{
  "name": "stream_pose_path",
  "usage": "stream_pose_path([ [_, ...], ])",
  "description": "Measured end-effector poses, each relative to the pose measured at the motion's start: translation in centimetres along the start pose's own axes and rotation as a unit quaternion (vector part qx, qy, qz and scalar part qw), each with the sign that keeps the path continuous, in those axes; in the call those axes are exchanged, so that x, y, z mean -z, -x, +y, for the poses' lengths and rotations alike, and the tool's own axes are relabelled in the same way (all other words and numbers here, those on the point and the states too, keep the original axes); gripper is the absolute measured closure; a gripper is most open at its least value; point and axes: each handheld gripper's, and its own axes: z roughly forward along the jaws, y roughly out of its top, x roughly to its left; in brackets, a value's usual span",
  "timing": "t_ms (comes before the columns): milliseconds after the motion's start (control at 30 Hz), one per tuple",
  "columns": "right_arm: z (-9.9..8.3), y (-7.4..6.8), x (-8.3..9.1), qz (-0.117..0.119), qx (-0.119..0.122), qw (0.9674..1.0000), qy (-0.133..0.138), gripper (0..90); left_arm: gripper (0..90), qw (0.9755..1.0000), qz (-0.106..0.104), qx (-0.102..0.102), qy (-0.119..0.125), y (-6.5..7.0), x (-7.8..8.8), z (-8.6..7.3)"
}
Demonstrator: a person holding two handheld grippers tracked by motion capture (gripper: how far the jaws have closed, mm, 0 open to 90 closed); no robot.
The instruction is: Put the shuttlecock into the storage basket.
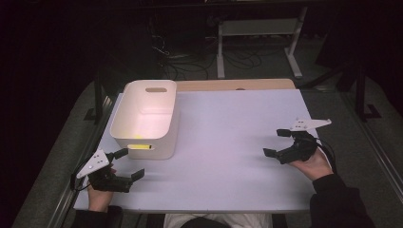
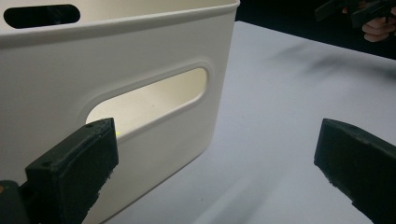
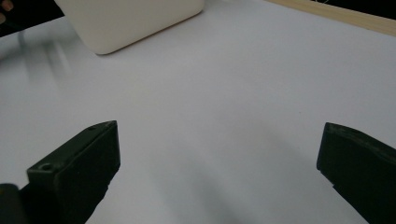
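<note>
White and matte, the table top (image 1: 223,142) takes up the middle of the high view, with a strip of pale wood (image 1: 235,84) along its far edge at upper centre. On it, left of centre in that frame, stands the cream plastic bin (image 1: 145,118), upright, its open top showing a bare inner floor with a small yellow-green glint near the front wall (too small to say what it is). One slot handle (image 1: 156,89) pierces the far wall and another the near wall; in the left gripper view that near slot (image 2: 149,100) sits at centre left, with the bin wall covering the upper left of the frame.

At the lower left of the high view the left gripper (image 1: 132,164) lies low over the table just in front of the bin's near wall, close to it but not touching, held by a hand (image 1: 97,192) that comes up from the bottom edge. Its jaws stand wide apart with nothing between them, and in its own view one black jaw rises at lower left before the bin, the other at lower right over bare table.

At the right of the high view the right gripper (image 1: 274,141) is well apart from the bin, held in the other hand (image 1: 313,166). Its jaws also gape wide and empty; its own view has the bin's corner (image 3: 135,21) at the upper left.
</note>
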Motion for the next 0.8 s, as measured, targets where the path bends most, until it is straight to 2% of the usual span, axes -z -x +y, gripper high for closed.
stream_pose_path([
  [500,-2.7,0.4,1.1,-0.048,-0.008,0.9988,0.012,0.0,0.0,1.0,0.001,0.0,-0.003,0.0,0.0,0.0],
  [600,-3.0,0.2,1.5,-0.059,-0.007,0.9979,0.025,0.0,0.0,1.0,0.001,0.0,-0.002,0.0,0.0,0.0],
  [800,-4.0,0.1,2.3,-0.072,-0.01,0.9968,0.033,0.0,0.0,1.0,0.003,0.0,0.001,0.0,0.0,0.0],
])
